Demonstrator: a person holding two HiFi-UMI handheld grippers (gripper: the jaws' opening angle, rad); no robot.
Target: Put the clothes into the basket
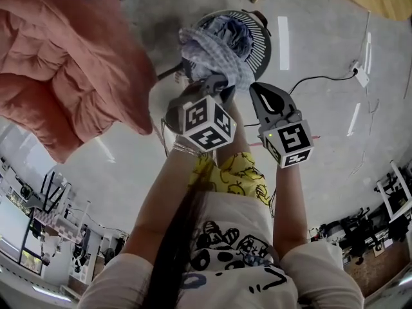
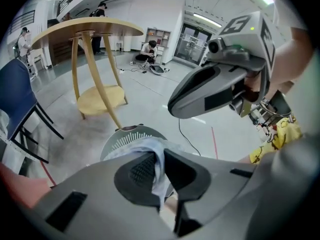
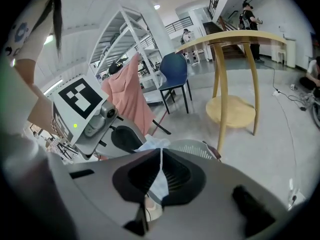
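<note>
While the left gripper point(image 1: 217, 85) and the right gripper point(image 1: 259, 93) each pinch a fold of the pale patterned garment point(image 1: 215, 47), it bunches right over the slatted basket point(image 1: 262, 44) on the floor point(image 1: 328, 82); the drop looks straight down; left gripper nearer its middle; no lettering legible, only square markers point(image 1: 207, 122).

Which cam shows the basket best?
Head view: the basket is seen from above, rim and opening clear, light garment partly covering it. Both gripper views show only a sliver of rim beyond that garment.
</note>
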